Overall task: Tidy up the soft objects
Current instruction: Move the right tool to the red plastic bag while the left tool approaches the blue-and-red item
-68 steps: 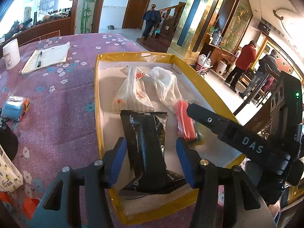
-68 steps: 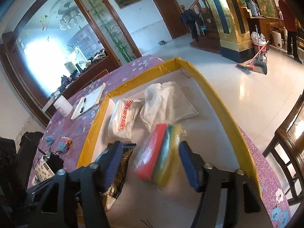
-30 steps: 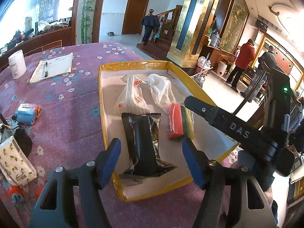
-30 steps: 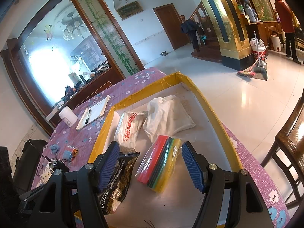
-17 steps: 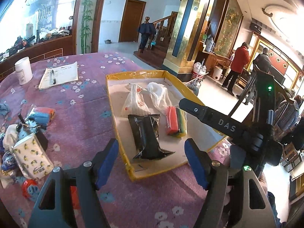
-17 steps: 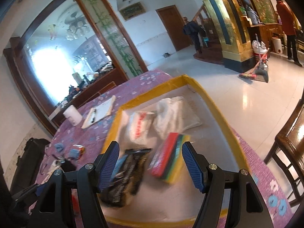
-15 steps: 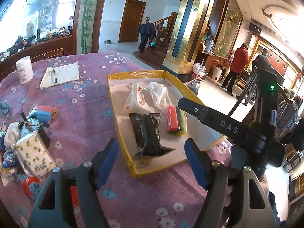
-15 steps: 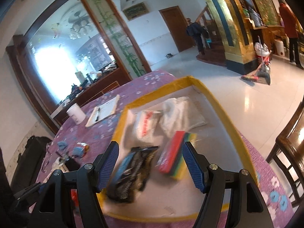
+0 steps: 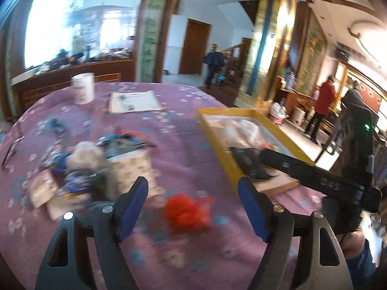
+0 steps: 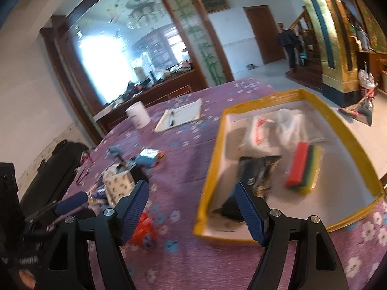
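Observation:
My left gripper (image 9: 192, 193) hangs over the purple tablecloth, its jaws opening with nothing between them. A red soft bundle (image 9: 186, 213) lies on the cloth just beyond its tips, and a blurred pile of soft things (image 9: 92, 166) with a lemon-print tissue pack (image 9: 131, 166) sits to the left. My right gripper (image 10: 191, 193) is also opening and empty, hovering between that pile and the yellow-rimmed tray (image 10: 338, 130). In the tray lie a black packet (image 10: 261, 171), a red-yellow-green sponge pack (image 10: 304, 166) and two white plastic bags (image 10: 261, 128).
A white cup (image 10: 137, 117) and a notepad with a pen (image 10: 179, 116) stand at the far side of the table. A blue packet (image 10: 147, 157) lies near the pile. A black bag (image 10: 60, 166) sits off the table's left edge. People stand in the room behind.
Both grippers have let go and pulled back from the tray, swinging left toward the pile on the cloth. The black packet and sponge pack stay in the tray. Both jaws stand wider.

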Demonstrator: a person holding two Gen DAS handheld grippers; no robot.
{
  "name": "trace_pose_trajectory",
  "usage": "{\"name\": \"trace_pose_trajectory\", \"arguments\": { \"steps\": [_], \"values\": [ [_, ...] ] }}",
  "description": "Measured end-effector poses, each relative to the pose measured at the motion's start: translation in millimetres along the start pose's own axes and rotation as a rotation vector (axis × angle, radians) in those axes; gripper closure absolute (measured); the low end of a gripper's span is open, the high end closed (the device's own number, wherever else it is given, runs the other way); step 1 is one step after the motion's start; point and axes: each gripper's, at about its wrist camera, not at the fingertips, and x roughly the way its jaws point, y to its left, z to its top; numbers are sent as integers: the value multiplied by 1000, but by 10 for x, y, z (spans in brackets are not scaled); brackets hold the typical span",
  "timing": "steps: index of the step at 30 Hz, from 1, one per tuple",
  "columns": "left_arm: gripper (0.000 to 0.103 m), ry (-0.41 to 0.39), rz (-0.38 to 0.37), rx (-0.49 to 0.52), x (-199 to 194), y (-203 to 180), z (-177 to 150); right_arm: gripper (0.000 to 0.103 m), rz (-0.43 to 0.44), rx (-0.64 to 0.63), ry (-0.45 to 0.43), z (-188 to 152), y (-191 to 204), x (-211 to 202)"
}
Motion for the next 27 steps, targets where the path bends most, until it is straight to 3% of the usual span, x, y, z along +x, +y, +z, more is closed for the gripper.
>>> {"name": "trace_pose_trajectory", "arguments": {
  "steps": [4, 9, 14, 19, 27],
  "values": [
    [27, -12, 70, -38, -146, 398, -46, 25, 15, -37, 27, -57, 135, 67],
    [27, -8, 132, -173, -228, 1024, -128, 24, 44, -57, 51, -131, 226, 109],
    [27, 21, 108, -356, -93, 1513, -242, 24, 97, -91, 115, -211, 414, 236],
    [27, 41, 82, -358, -27, 1481, -245, 24, 135, -185, 207, -346, 722, 459],
    [27, 72, 37, -330, 37, 1419, -261, 24, -24, -316, 377, -544, 1007, 1009]
  ]
}}
